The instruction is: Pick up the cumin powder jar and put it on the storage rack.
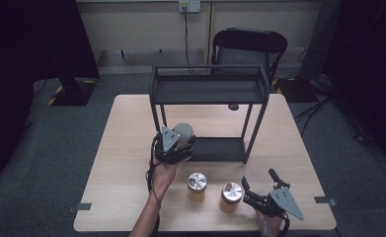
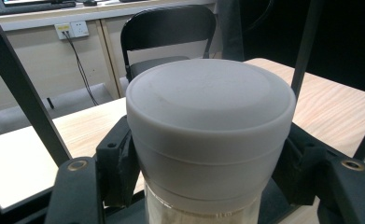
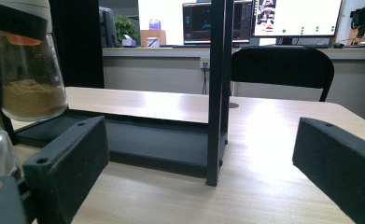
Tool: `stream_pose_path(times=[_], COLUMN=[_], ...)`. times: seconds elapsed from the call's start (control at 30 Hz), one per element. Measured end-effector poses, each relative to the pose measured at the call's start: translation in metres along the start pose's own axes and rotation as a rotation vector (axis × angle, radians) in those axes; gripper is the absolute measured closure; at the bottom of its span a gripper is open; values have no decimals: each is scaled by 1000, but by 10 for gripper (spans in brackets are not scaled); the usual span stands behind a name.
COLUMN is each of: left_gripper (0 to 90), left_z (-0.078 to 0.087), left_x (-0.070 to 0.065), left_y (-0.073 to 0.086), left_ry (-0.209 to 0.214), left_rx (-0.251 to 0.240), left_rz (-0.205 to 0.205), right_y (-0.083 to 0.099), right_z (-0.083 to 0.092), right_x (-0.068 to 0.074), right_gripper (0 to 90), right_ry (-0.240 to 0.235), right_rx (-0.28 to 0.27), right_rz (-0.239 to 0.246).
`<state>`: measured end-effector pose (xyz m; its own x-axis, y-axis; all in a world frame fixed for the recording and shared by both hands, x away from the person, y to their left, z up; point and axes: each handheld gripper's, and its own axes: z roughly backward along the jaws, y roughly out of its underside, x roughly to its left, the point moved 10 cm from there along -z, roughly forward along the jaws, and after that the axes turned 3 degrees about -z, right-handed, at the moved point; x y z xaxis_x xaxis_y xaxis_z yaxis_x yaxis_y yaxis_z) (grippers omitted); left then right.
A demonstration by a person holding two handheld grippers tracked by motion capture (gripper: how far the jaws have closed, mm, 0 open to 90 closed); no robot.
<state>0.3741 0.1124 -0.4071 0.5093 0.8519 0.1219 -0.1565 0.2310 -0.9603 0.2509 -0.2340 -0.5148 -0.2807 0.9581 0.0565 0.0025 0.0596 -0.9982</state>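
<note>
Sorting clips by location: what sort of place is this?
Probably an office or lab: lit computer monitors on a back counter, a black folding chair, and a pale wooden table carrying a black metal shelf rack.

I work in what looks like an office or lab room: grey carpet floor [image 1: 42,148], a black folding chair [image 1: 250,47] beyond my bench [image 1: 126,148], a wall socket [image 1: 189,6] with a cable plugged in, and lit monitors [image 3: 294,16] on a far desk.

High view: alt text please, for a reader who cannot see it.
The left tool grips a white-lidded jar at the lower tier of a black two-tier rack on a wooden table. Two metal-lidded jars stand near the front edge beside the open right tool.
</note>
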Motion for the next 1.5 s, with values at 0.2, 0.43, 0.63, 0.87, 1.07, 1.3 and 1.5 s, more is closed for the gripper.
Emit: stream_pose_path(times=[0.2, 0.43, 0.63, 0.87, 1.07, 1.3, 1.5], left_gripper=[341, 341, 341, 341, 340, 340, 340], left_z=[-7, -17, -23, -26, -28, -30, -31], left_x=[-1, 2, 2, 1, 1, 0, 1], left_y=[0, 4, 9, 13, 16, 17, 19], left_ry=[6, 8, 0, -10, -12, -20, -24], left_rx=[8, 31, 43, 46, 47, 48, 50], left_rz=[-6, 6, 10, 25, 31, 31, 43], right_y=[0, 0, 0, 0, 0, 0, 0], right_z=[0, 0, 0, 0, 0, 0, 1], right_x=[0, 0, 0, 0, 0, 0, 0], right_gripper=[26, 26, 26, 26, 26, 26, 26], right_ry=[-1, -2, -3, -5, -5, -5, -5], right_rx=[0, 0, 0, -1, -2, -2, -2], right_rz=[0, 0, 0, 0, 0, 1, 2])
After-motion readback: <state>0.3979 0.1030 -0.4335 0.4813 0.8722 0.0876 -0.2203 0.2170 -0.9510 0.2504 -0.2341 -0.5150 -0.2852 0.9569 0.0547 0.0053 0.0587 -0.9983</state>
